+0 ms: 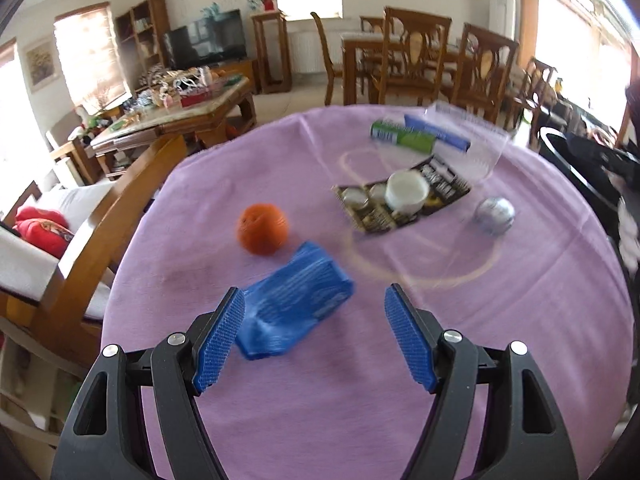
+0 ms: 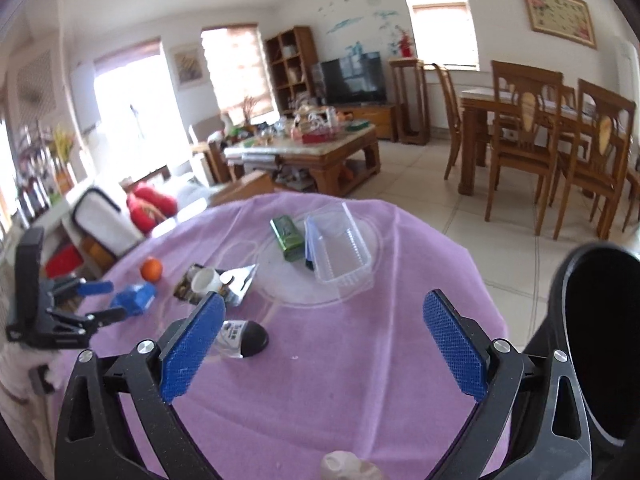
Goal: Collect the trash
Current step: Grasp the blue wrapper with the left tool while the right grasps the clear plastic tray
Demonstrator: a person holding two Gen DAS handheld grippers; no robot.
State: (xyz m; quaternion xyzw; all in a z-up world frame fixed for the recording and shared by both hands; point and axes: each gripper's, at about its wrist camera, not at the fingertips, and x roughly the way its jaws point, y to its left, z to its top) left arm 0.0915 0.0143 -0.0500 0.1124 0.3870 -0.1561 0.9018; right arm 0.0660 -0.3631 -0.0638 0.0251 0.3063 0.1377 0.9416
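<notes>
Blue crumpled wrapper (image 1: pixel 294 312) lies on the purple-clothed bench (image 1: pixel 320 420), just ahead of the left tool (image 1: pixel 314 300), between its wide, empty tips. Print blurred, unreadable. Orange (image 1: pixel 262 229) beyond. Right tool (image 2: pixel 324 308) wide, empty; black bin (image 2: pixel 600 328) to its right.

A home's living and dining room: a television (image 2: pixel 353 76), a cluttered coffee table (image 2: pixel 312 148), wooden dining chairs (image 2: pixel 524 120), framed pictures on walls.
</notes>
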